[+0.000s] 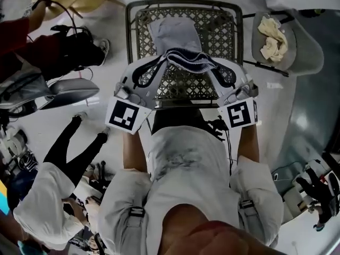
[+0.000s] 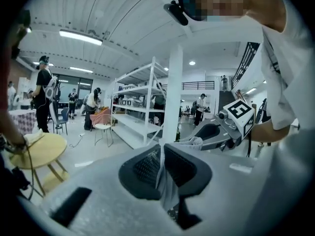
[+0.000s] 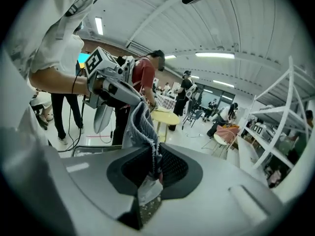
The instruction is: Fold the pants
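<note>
Soft grey cloth pants [image 1: 183,57] over a metal lattice table [image 1: 207,20].

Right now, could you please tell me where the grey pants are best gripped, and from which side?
Grip the ribbed end nearest you, one corner each, from the near side of the mesh table; the pants lie lengthwise away from you. Left claw and right claw are shut there.

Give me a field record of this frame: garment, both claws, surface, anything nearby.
garment: grey pants, near edge lifted, far part lying on the mesh
left: left claw shut on the pants' fabric
right: right claw shut on the pants' fabric
span: the gripped edge sags between the two claws
surface: metal mesh table
nearby: cream cloth off to the table's right, not touching the pants
</note>
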The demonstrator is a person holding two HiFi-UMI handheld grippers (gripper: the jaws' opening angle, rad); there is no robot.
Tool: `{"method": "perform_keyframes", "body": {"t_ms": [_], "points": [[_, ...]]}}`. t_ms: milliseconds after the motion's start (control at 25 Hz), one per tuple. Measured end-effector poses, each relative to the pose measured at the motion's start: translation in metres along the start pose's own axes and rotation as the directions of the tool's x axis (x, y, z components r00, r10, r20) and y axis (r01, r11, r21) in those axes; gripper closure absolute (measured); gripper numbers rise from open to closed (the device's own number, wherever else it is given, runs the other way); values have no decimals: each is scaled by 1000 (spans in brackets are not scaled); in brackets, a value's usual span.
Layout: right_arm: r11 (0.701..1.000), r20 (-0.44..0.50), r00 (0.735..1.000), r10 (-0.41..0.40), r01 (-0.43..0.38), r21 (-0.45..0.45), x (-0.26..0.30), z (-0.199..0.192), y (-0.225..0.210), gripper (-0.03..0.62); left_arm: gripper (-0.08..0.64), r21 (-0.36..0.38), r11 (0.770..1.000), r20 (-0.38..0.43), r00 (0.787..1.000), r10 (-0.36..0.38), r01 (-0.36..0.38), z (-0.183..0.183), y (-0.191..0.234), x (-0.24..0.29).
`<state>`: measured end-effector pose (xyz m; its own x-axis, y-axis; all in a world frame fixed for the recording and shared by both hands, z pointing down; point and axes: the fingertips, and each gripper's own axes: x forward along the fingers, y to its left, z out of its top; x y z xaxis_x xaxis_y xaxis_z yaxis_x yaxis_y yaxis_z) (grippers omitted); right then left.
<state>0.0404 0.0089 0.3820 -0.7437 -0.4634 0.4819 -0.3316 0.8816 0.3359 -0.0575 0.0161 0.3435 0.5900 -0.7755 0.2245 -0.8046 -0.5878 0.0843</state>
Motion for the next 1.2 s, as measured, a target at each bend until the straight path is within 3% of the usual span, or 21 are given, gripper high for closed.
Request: {"method": "perform_keyframes", "body": {"t_ms": [120,240,720,960,1200], "points": [[997,-31,998,51,-49,60,18,-22,27,545,531,-39,999,-68,997,28,-31,-39,3,-1],[993,-36,996,84,-81,84,13,-48,55,546,531,-91,994,-81,995,53,-61,-68,-19,-4],[967,-74,966,247,-242,78,-16,-103,163,545,531,-183,974,-181,979,98,-131,-160,-87,-63],[959,-94,957,276,-266,100,-9,-125,180,545,531,-208,965,-227,968,109,-157,-194,-94,-67],[961,-102,959,266,-254,112,15,-139,165,545,531,-212,960,-256,958,128,-184,-212,-75,-53]]}}
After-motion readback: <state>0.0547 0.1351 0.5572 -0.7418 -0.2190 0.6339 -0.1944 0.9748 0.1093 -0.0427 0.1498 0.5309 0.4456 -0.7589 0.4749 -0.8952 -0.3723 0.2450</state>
